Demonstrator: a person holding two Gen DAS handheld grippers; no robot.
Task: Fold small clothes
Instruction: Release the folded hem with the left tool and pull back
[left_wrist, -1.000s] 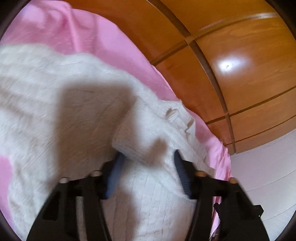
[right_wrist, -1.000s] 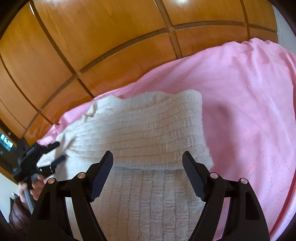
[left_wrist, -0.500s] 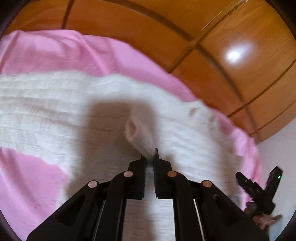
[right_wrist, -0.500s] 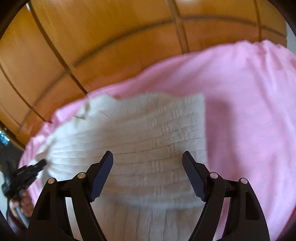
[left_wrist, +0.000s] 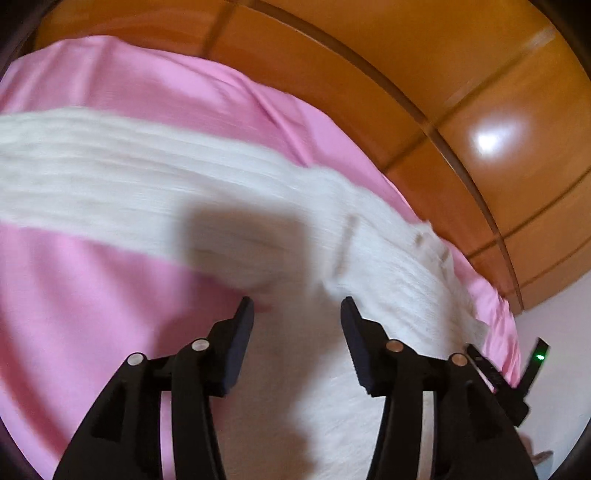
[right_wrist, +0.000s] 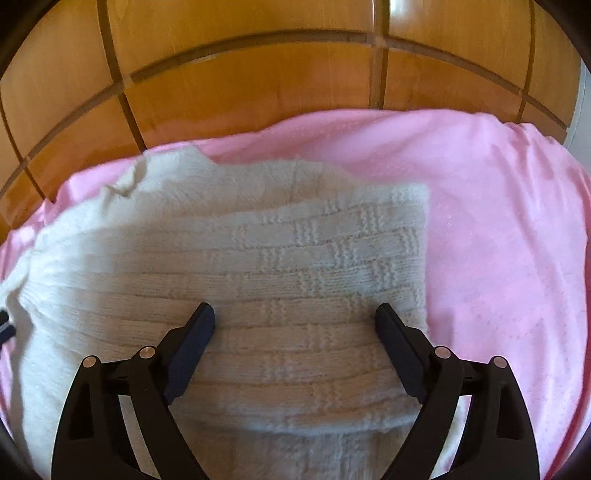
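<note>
While the cream knitted sweater (right_wrist: 258, 266) lies spread on the pink sheet (right_wrist: 498, 229) in front of the wooden wardrobe doors (right_wrist: 258, 85), both tools hang over it with nothing held. The left tongs (left_wrist: 297, 310) have just been opening; their jaws stand about half apart over the knit, with no fabric pinched between them. The right tongs (right_wrist: 295, 314) have also just been opening and now stand wide — the folded panel of the sweater lies below them, untouched by the pads as far as the right wrist view shows.

One side already looks turned in, giving a straight edge on the right of the garment. In the blurred left wrist view a long band of knit, probably a sleeve (left_wrist: 110, 177), stretches away across the sheet. The step in hand seems to be laying that part over the body. To do it well, pinch the knit near its free end, lift only enough to clear the sheet, carry it across — then let go once it lies flat and lines up with the folded edge. Loose knit stretches and drags, so a slow pull should keep the layers below from shifting.
</note>
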